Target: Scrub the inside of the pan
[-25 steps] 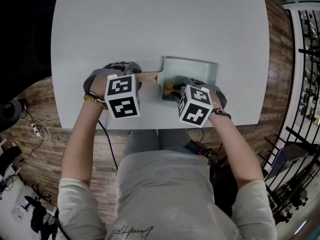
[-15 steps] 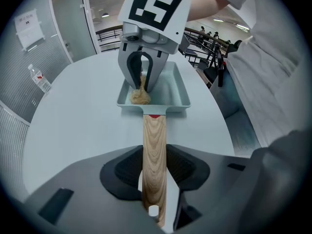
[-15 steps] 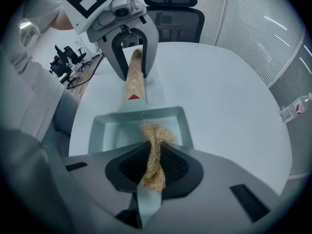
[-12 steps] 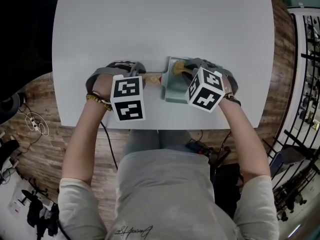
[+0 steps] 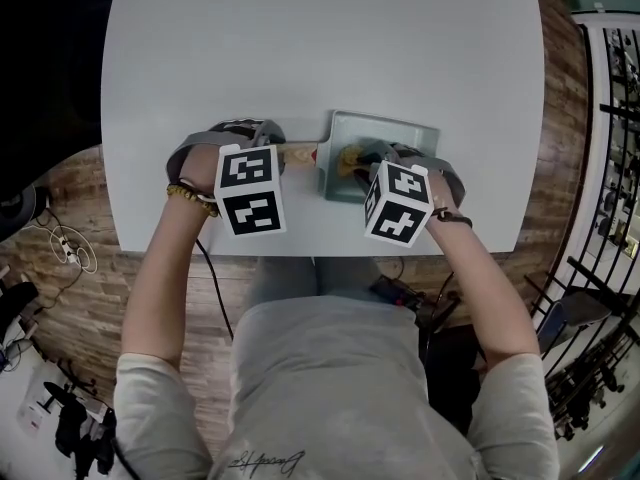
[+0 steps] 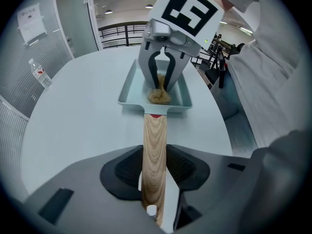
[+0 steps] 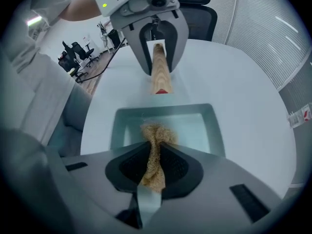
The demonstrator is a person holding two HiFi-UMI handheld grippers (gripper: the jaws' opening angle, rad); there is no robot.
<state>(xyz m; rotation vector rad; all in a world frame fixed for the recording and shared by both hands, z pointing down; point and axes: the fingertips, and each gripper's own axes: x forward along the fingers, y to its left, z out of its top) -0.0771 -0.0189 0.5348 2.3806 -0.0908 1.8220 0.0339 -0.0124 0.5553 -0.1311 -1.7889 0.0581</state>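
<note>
A pale grey-green rectangular pan sits on the white table, just right of the centre of the head view and near the table's lower edge, its wooden handle pointing toward the left of the frame. The left gripper has its dark pads pressed against both sides of that handle near its free end, so the claw is pinching the handle; in the left gripper view the handle runs straight up the middle of the frame to the pan, with a small red patch where wood meets metal. The right gripper comes at the pan from the opposite side, and its pads are squeezed together on a tan, fibrous scrubber, whose bunched end pokes out beyond the jaws and lies inside the pan against the floor, close to the handle end. In the head view the two marker cubes sit side by side in the middle of the frame, the left cube below the handle and the right cube over the pan's lower edge, with bare forearms reaching up to them from the bottom. A plastic bottle stands far off at the left edge of the left gripper view
</note>
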